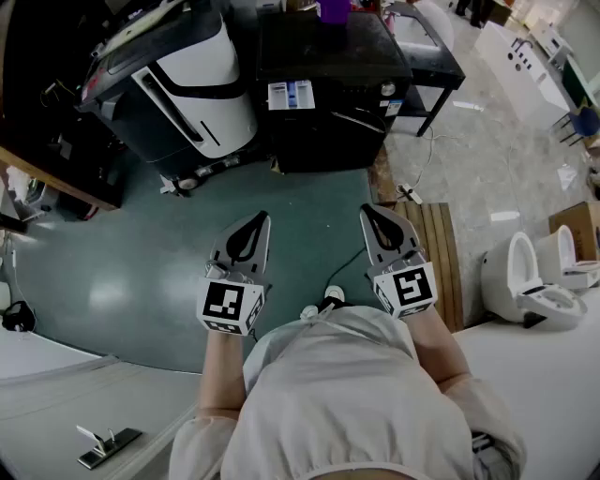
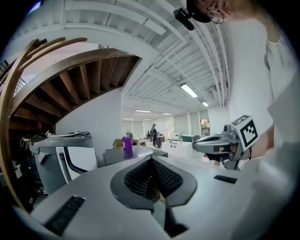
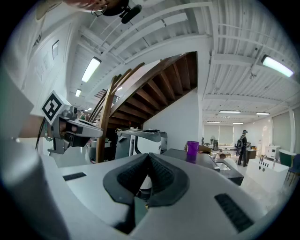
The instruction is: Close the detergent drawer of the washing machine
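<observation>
Far left, a white-and-black appliance [image 1: 183, 80] leans at the edge of the green floor [image 1: 122, 272]. Your left tongs [image 1: 255, 217] hang low in front of you over that floor, marker cube toward your body, tips pointing ahead. In the left gripper view the ribbed pads meet at the tip, so they're pinched narrow with nothing between them. Straight ahead of both tools stands the black washing machine [image 1: 328, 103], well apart from either tip, with a purple cup [image 1: 335, 9] on its top. At the upper left of its front is a pale panel with blue print [image 1: 290, 95], which looks to be the detergent drawer face; from up here you can't tell how far out it stands. Your right tongs [image 1: 367, 210] sit level with the left pair, beside them and apart, also aimed at the machine. The right gripper view shows those pads closed together at the tip too, gripping nothing. Just right of them a slatted wooden board [image 1: 436, 253] lies on the floor, and farther right two white toilets [image 1: 525, 281] stand side by side.
</observation>
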{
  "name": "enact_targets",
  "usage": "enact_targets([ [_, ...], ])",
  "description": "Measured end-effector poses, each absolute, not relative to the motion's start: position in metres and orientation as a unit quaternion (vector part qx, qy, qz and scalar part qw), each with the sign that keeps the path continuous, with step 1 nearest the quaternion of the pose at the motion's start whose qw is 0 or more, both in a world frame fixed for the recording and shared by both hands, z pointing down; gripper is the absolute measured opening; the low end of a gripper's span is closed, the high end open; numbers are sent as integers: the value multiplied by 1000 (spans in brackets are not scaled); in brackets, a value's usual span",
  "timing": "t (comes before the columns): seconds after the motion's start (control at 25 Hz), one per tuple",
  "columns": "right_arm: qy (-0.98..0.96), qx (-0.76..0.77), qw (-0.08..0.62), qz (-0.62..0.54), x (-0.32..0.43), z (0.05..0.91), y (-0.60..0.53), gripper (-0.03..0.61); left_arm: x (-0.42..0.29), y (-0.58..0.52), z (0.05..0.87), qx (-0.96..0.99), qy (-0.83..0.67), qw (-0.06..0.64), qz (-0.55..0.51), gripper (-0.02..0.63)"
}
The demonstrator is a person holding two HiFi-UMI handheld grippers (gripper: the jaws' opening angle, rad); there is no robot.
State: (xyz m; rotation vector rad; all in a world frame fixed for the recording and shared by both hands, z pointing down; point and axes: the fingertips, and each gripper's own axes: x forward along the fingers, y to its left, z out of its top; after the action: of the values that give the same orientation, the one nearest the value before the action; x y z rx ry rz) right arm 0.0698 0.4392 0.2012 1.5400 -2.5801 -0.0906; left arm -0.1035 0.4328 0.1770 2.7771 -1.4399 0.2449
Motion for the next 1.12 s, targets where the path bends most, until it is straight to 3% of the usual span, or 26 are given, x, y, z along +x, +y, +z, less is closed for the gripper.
enact_targets([
  [1.12,-848,525,72,-4,38,219,407,5,-147,407,195,885,-462,30,52,17],
])
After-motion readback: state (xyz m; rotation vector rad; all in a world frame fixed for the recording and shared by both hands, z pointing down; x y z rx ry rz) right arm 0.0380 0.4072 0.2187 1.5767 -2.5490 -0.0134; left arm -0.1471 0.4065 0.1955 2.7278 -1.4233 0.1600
